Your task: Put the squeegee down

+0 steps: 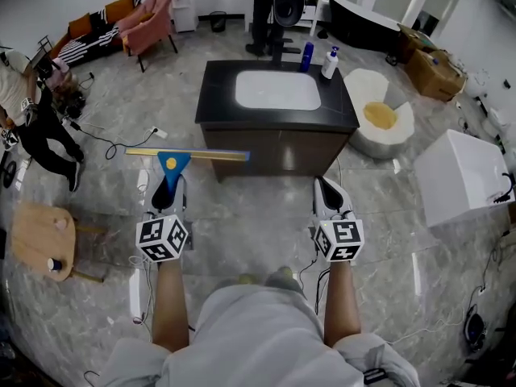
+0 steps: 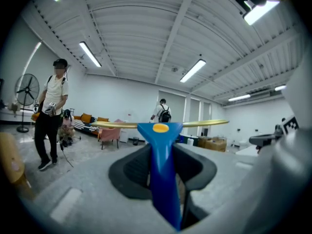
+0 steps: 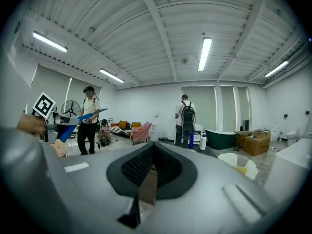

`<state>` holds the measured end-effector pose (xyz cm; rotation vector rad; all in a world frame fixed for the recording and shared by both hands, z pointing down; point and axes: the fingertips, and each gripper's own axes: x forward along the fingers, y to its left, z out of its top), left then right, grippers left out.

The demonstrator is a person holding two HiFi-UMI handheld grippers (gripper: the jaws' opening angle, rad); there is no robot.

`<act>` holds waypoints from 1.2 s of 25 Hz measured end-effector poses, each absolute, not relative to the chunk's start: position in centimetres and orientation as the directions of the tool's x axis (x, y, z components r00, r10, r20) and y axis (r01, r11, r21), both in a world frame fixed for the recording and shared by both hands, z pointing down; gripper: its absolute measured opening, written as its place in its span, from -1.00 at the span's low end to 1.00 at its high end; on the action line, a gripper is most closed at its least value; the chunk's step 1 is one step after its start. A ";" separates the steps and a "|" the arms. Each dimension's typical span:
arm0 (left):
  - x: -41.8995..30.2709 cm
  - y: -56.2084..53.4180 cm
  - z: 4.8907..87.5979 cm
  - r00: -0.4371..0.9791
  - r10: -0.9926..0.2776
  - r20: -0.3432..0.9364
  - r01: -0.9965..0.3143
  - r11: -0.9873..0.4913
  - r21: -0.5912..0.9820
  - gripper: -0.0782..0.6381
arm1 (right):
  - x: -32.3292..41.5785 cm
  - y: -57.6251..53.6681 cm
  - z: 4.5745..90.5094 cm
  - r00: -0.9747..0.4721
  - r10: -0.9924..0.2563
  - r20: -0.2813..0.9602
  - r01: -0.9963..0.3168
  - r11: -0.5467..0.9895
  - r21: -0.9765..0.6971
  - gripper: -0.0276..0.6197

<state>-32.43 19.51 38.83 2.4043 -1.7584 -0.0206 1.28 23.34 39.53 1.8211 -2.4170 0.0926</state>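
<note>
Holding the squeegee (image 1: 172, 162) up before the black sink cabinet (image 1: 278, 123).
Our left gripper (image 1: 167, 182) is clamped on its blue handle (image 2: 163, 179), the yellow blade (image 1: 214, 155) lying crosswise beyond the jaws, above the floor (image 1: 258, 216). Our right gripper (image 1: 329, 190) hangs beside it, jaws together on nothing.
</note>
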 end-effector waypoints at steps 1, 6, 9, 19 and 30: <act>-32.6 19.0 39.0 0.309 -0.947 0.085 -0.945 -0.295 0.143 -0.42 | 1.1 22.9 39.6 -0.273 -0.953 0.130 -0.960 0.278 0.022 -0.91; -32.7 16.6 39.4 0.314 -0.946 0.082 -0.943 -0.300 0.143 -0.42 | 0.5 20.3 40.0 -0.278 -0.952 0.131 -0.959 0.283 0.025 -0.91; -32.9 15.2 39.7 0.309 -0.947 0.082 -0.945 -0.296 0.140 -0.42 | 0.1 18.6 40.5 -0.284 -0.950 0.127 -0.957 0.288 0.019 -0.91; -31.5 6.5 40.4 0.282 -0.955 0.089 -0.954 -0.270 0.128 -0.42 | 1.5 8.6 41.4 -0.319 -0.942 0.110 -0.948 0.319 -0.015 -0.91; -27.0 -10.0 42.8 0.246 -0.959 0.144 -0.964 -0.226 0.141 -0.42 | 6.2 -8.8 43.2 -0.351 -0.923 0.157 -0.935 0.354 -0.010 -0.91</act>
